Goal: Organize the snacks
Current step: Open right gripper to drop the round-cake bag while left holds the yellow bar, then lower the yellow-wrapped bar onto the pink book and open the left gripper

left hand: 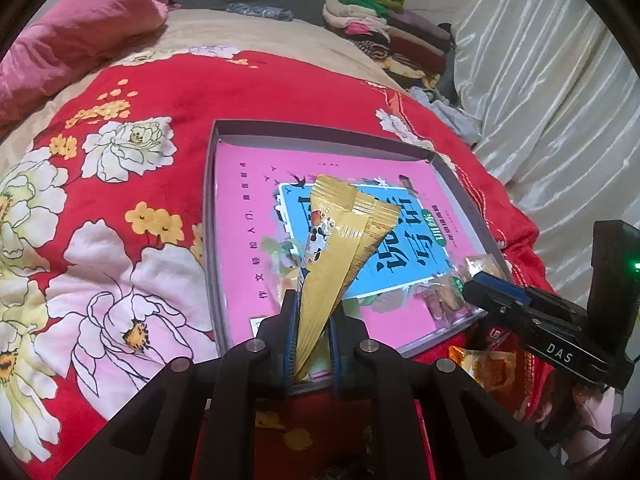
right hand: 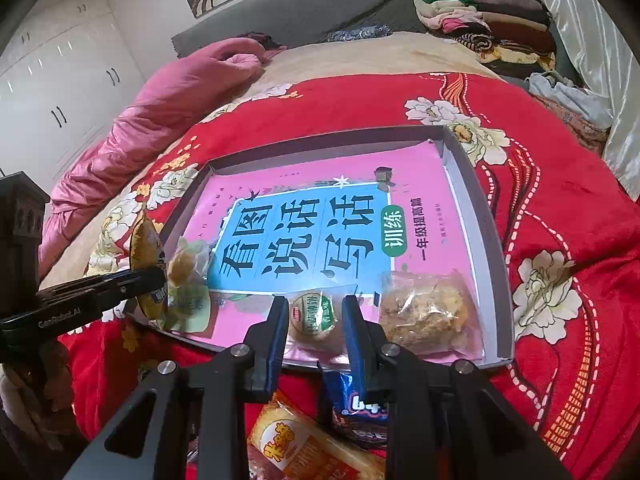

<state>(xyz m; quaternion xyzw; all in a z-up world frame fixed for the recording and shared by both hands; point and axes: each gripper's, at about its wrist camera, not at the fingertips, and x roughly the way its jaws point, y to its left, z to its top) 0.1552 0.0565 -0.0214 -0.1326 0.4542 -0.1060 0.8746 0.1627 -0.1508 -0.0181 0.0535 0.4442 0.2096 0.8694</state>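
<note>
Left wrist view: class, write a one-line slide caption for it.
Left hand-held gripper clamps a gold snack packet above the grey tray holding a pink book.

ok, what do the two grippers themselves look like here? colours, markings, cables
Both are matte black, angular bodies with silver round bolts at the linkage pivots and blue pads lining the fingers. The left gripper shows "GenRobot.AI" in white on its side in the right wrist view. The right gripper shows "DAS" in white on its body in the left wrist view, with a black box behind it carrying a green light and a thin dark cable.
</note>
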